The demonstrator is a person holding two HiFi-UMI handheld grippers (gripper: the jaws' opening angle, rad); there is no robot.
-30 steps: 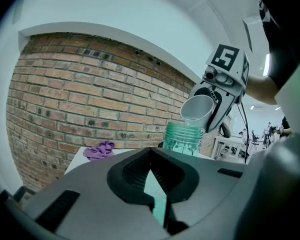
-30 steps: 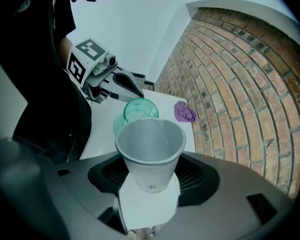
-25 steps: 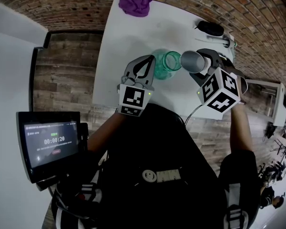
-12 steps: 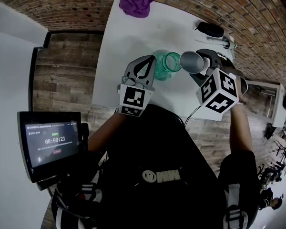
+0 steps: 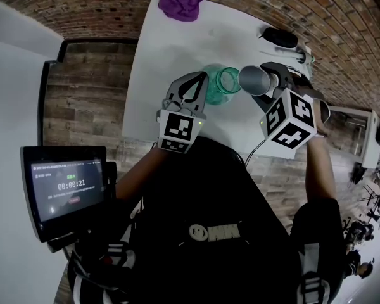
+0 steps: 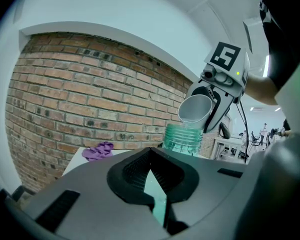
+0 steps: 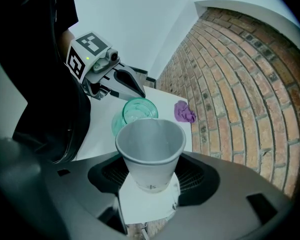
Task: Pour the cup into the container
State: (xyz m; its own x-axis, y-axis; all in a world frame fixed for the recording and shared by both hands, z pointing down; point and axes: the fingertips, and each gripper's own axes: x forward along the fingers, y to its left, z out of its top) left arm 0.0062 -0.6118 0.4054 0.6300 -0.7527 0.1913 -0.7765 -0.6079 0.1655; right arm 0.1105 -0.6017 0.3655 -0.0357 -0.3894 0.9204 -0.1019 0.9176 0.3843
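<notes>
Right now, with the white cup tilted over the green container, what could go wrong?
The white paper cup, gripped at its base by the right tool, leans over the narrow mouth of the green ribbed plastic container; the pour may miss onto the white table. The left tool seems beside the container, not around it, so a nudge might tip it.

Bright, even indoor light with soft shadows, but heavy fisheye bends the brick wall and the gripper-view corners go black.

Black shirt, grey left hand-held gripper
</notes>
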